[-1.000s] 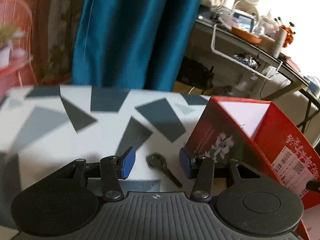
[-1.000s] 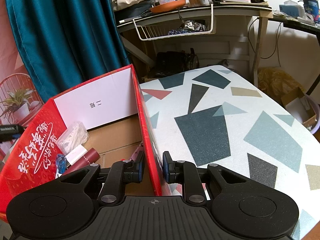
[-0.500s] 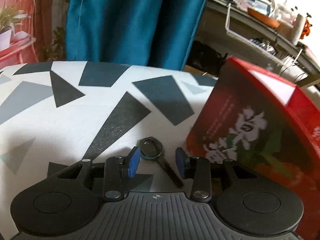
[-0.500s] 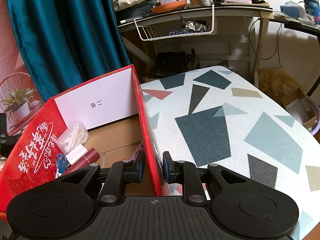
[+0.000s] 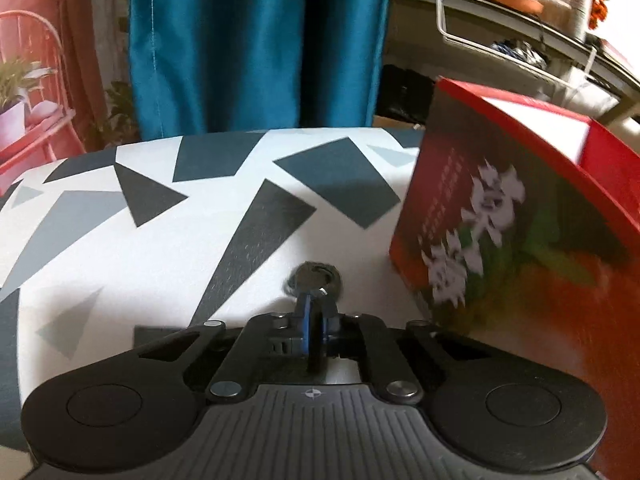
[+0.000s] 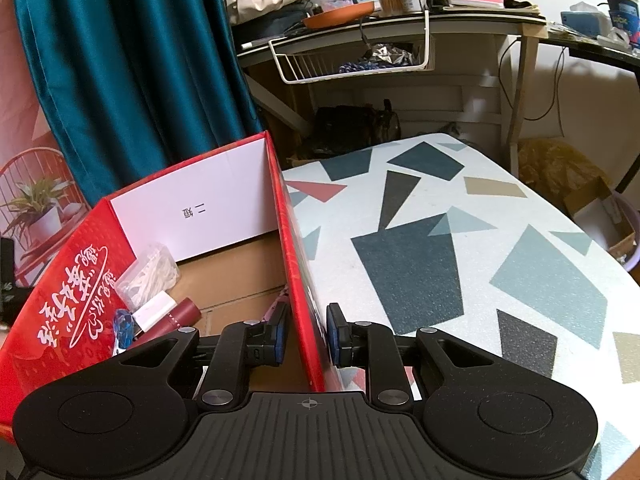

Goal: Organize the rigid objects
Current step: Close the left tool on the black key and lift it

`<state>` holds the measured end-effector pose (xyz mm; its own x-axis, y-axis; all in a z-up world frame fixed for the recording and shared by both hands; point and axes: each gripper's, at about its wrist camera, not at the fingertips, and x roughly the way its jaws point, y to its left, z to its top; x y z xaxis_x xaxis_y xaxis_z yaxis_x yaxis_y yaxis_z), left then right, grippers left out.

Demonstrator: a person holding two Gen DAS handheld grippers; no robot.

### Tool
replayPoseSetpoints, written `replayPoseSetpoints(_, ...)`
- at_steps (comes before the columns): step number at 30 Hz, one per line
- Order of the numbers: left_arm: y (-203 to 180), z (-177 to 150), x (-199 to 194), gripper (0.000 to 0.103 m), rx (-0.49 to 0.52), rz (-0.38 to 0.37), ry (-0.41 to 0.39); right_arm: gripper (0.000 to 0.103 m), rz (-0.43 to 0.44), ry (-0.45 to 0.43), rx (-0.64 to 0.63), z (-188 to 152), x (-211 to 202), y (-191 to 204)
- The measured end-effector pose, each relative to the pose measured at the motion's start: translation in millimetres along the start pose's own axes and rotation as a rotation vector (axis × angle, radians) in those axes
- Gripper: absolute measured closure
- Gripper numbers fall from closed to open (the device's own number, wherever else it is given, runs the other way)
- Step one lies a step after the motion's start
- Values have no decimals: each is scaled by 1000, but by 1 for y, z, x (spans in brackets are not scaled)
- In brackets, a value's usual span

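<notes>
In the left wrist view my left gripper (image 5: 314, 314) is shut on the shaft of a dark key (image 5: 316, 278); its round head sticks out in front of the fingertips, low over the patterned table (image 5: 120, 248). The red cardboard box (image 5: 520, 220) stands just to the right. In the right wrist view my right gripper (image 6: 306, 334) straddles the box's right wall (image 6: 296, 280), one finger inside and one outside, gripping it. Inside the box lie a clear bag of white bits (image 6: 150, 274), a white block (image 6: 154, 310), a dark red tube (image 6: 176, 316) and a blue clear piece (image 6: 122, 326).
A teal curtain (image 5: 256, 44) hangs behind the table. A cluttered desk with a white wire basket (image 6: 352, 60) stands beyond the far edge. A pink rack with a potted plant (image 5: 16, 96) is at the left. A brown carton (image 6: 600, 212) sits on the floor at the right.
My left gripper has closed from open onto the key, which lay on the table between its fingers. The right gripper has stayed on the box wall.
</notes>
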<state>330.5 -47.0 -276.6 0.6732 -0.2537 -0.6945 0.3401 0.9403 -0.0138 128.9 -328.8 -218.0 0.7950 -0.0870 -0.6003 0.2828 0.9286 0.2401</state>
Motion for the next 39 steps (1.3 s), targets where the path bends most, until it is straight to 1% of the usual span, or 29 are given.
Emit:
replayPoseSetpoints(3,6,-11,-11,96,15,-6,-8,83,0,-1,2,0,0,0)
replayPoseSetpoints(9,13,-20,-24,96,-12,-3,0,83,1,-2,4,0,0,0)
replayPoseSetpoints(10,13,-20,-24,92,-18,1,4,83,1,-2,3,0,0,0)
replayPoseSetpoints(11,12,-19,-25,79,-16,4,7,83,1,-1,3,0,0,0)
replayPoseSetpoints(13,7,-18,-28,59,1,3,-12,83,1,-1,3,0,0,0)
replayPoseSetpoints(15,1,-17,-27,59,19,11,-17,83,2,-1,3,0,0,0)
replayPoseSetpoints(19,-3,-15,-15,59,39,58,12,83,3,-2,2,0,0,0)
replayPoseSetpoints(21,-4,-12,-11,59,37,74,2,83,3,-2,2,0,0,0)
replayPoseSetpoints(24,-4,-8,-5,61,31,79,-3,82,3,-2,2,0,0,0)
replayPoseSetpoints(27,-3,-9,-4,73,44,44,-22,82,5,-4,9,0,0,0)
replayPoseSetpoints(29,-3,-11,-5,93,59,17,-28,82,7,-4,9,-1,0,0)
replayPoseSetpoints(36,-4,-13,-9,94,65,3,-23,82,8,-7,15,-1,1,-1)
replayPoseSetpoints(39,-4,-13,-17,94,62,-4,-37,82,8,-6,13,-1,1,-1)
